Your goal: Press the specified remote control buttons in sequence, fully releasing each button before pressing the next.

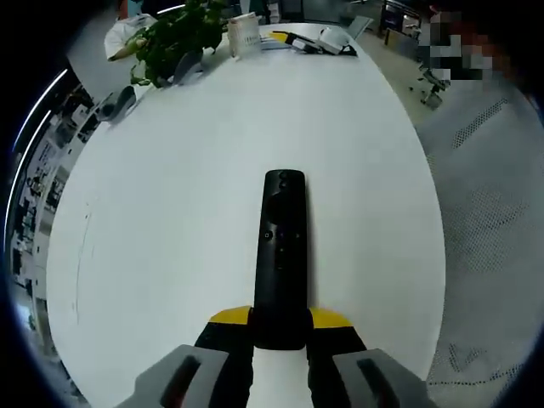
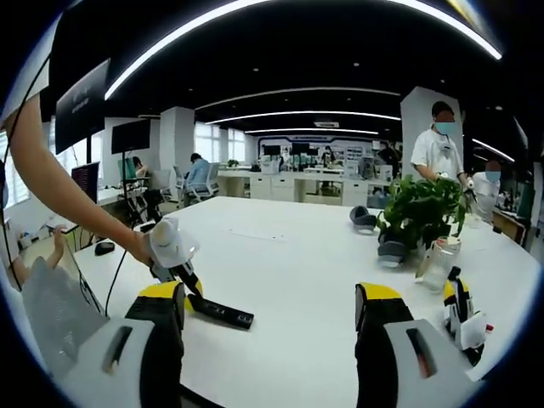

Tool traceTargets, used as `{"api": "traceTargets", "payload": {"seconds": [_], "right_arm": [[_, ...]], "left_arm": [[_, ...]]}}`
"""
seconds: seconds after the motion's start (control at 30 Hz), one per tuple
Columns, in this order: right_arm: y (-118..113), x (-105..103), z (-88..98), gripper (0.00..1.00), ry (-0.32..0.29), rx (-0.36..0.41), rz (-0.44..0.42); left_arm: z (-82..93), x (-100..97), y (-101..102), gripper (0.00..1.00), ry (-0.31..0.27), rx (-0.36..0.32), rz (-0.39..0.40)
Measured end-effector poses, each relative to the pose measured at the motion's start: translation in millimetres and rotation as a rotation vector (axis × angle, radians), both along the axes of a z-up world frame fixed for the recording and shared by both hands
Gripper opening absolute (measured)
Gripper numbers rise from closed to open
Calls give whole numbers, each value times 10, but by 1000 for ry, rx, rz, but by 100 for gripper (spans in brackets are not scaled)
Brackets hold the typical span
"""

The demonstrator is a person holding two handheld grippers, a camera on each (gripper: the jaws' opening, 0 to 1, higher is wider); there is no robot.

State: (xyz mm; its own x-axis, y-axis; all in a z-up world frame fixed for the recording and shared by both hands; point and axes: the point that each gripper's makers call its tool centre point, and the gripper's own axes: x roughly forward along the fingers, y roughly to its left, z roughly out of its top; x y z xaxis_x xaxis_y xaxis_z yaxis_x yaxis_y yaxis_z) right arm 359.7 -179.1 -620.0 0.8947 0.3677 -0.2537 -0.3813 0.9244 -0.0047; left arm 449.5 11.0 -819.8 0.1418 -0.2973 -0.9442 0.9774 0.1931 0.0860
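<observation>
Your left gripper (image 1: 279, 340) clamps the near end of the black remote control (image 1: 280, 255), which points toward 12 o'clock over the white table (image 1: 170, 221); no lettering is readable. Your right gripper (image 2: 270, 319) hangs with jaws apart, the potted plant (image 2: 422, 212) at 2 o'clock.

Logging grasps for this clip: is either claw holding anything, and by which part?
The left claw grips the black remote by its near end, its far end over the white table. The right claw is open, holding nothing.

An open-plan office: rows of desks (image 2: 280, 183) with seated people, wall screens (image 2: 132, 134), long ceiling light strips (image 2: 297, 89), and a potted plant (image 2: 421, 212) on the white tabletop (image 2: 289, 255).
</observation>
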Motion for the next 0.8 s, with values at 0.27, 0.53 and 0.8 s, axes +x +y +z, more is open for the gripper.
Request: {"api": "traceTargets", "payload": {"seconds": [0.27,0.53,0.8], "right_arm": [[22,3,-49,84,19,-22,9],[12,12,-98,86,38,-41,3],[-14,15,-139,88,58,-56,-12]], "left_arm": [[19,327,43,22,-30,22,-13],[19,617,38,22,-45,30,-37],[-9,852,52,22,-44,49,-61]]}}
